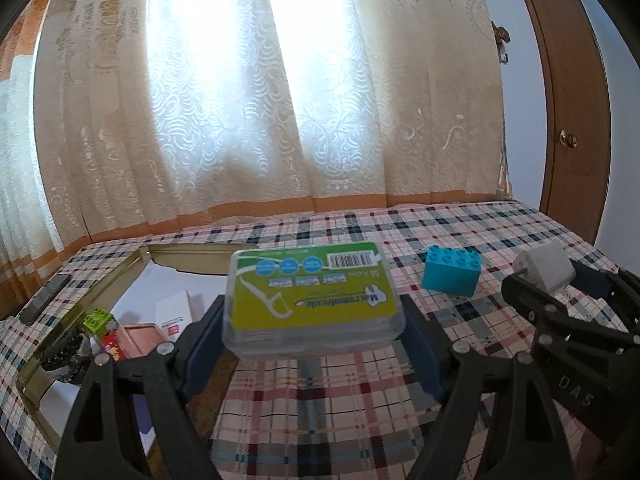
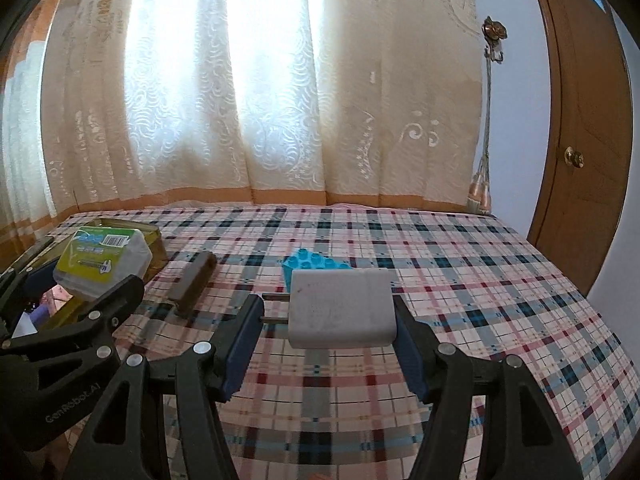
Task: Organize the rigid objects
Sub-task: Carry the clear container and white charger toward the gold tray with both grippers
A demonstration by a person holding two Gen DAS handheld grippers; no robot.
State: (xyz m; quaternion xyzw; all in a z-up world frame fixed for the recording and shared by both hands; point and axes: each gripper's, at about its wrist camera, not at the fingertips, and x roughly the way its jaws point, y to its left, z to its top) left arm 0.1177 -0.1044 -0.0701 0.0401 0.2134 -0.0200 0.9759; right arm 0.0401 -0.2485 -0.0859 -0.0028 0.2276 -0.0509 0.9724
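Note:
My left gripper (image 1: 314,344) is shut on a clear floss-pick box (image 1: 312,300) with a green label, held above the plaid cloth (image 1: 360,392). My right gripper (image 2: 326,344) is shut on a white plug adapter (image 2: 340,308), whose prongs point left against the left pad. A blue toy brick (image 1: 452,276) lies on the cloth just beyond the adapter (image 1: 544,268) and shows behind it as the blue brick (image 2: 316,264). In the right wrist view the left gripper (image 2: 76,284) with the floss box (image 2: 104,264) is at the far left.
An open gold tin (image 1: 132,264) at the left holds a green brick (image 1: 98,316), a pink item (image 1: 140,336) and papers. A dark phone (image 1: 44,300) lies left of it. A brown block (image 2: 196,280) rests on the cloth. Curtains hang behind; a wooden door (image 2: 580,120) stands at right.

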